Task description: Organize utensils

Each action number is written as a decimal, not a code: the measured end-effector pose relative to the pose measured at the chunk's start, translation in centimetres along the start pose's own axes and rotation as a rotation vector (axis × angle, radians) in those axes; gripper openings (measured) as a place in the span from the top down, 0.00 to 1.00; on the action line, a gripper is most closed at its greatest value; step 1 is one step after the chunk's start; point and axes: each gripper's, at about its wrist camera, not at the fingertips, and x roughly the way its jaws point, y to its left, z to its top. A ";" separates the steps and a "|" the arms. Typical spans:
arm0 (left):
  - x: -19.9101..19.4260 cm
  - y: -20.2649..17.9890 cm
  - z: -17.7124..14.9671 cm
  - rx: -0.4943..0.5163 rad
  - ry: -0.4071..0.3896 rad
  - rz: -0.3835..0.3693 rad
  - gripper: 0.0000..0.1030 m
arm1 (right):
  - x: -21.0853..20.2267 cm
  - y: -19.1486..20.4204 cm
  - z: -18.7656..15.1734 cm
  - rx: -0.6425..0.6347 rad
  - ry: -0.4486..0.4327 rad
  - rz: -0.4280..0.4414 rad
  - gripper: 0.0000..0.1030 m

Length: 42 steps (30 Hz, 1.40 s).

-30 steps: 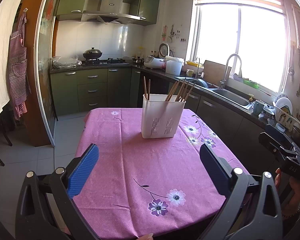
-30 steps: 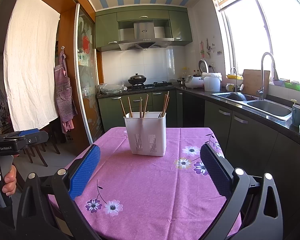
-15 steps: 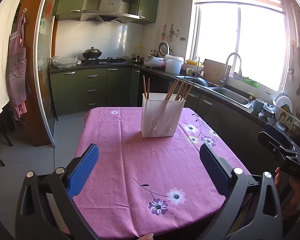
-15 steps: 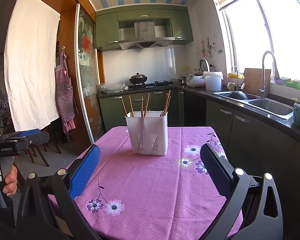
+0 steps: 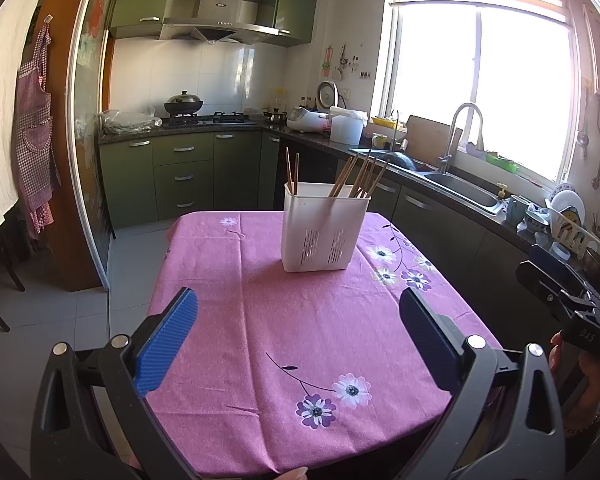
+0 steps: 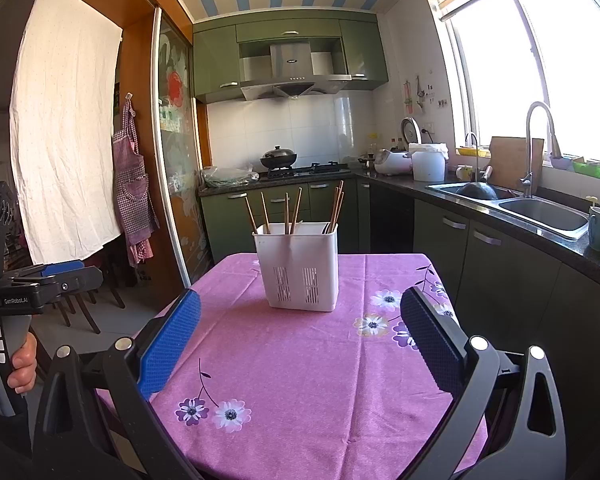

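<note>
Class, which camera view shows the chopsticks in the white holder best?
The right wrist view: the chopsticks stand spread apart against dark cabinets above the holder. The left wrist view bunches most of them together at one end.

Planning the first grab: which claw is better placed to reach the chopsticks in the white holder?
Right, slightly. The holder looks nearer and more centred before the right claw than the left claw. Both are open and empty.

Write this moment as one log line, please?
left gripper: open, empty | right gripper: open, empty | chopsticks: upright in white holder | holder: on pink tablecloth, untouched
</note>
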 end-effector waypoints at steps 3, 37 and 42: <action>0.1 0.1 0.0 0.006 0.000 0.006 0.07 | 0.0 0.0 0.0 0.001 0.002 0.000 0.05; 0.9 -0.1 0.2 0.039 0.050 0.018 0.07 | 1.5 -0.1 -0.7 -0.002 0.025 0.010 0.05; 1.2 0.1 0.2 0.031 0.056 0.020 0.07 | 1.5 0.0 -0.7 -0.002 0.028 0.009 0.05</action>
